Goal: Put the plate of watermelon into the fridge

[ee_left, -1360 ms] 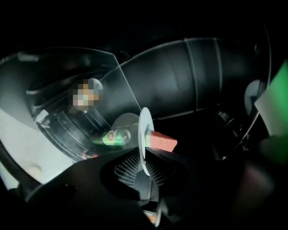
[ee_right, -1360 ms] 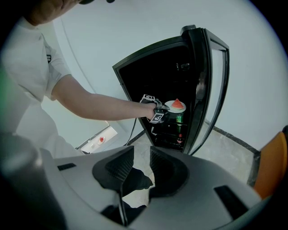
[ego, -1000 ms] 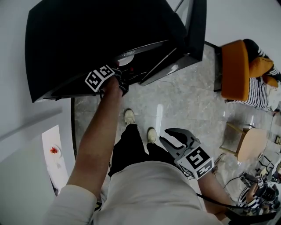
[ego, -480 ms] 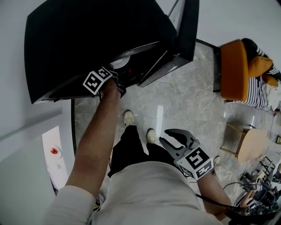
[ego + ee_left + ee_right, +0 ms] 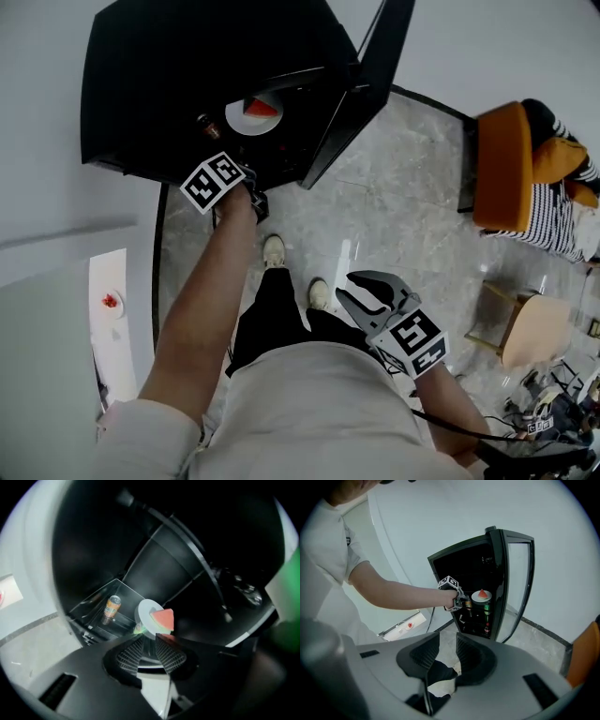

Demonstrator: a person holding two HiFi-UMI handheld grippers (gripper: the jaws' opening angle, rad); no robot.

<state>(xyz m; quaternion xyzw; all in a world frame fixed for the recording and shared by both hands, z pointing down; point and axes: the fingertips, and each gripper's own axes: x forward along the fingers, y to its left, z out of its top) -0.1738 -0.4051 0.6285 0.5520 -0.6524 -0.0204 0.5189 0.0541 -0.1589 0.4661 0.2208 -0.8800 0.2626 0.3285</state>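
Observation:
A white plate (image 5: 246, 116) with a red watermelon wedge (image 5: 263, 108) sits on an upper shelf inside the black fridge (image 5: 187, 75), whose door (image 5: 361, 94) stands open. My left gripper (image 5: 255, 199) is just outside the fridge front, below the plate and apart from it. In the left gripper view the plate (image 5: 145, 612) and wedge (image 5: 162, 618) lie just beyond my left gripper (image 5: 150, 639), whose jaws are slightly apart and hold nothing. The right gripper view shows the plate (image 5: 481, 596) to the right of the left gripper (image 5: 464, 603). My right gripper (image 5: 343, 288), (image 5: 448, 641) hangs open and empty by my hip.
An orange can (image 5: 111, 607) stands on a lower fridge shelf, and bottles (image 5: 486, 609) stand below the plate. An orange chair (image 5: 502, 169) with a seated person (image 5: 558, 206) and a small wooden table (image 5: 530, 328) stand to the right. A white ledge (image 5: 108, 319) runs along the left.
My left gripper has drawn back out of the fridge, and the plate with watermelon stays on the shelf, now apart from it. The right gripper has barely moved.

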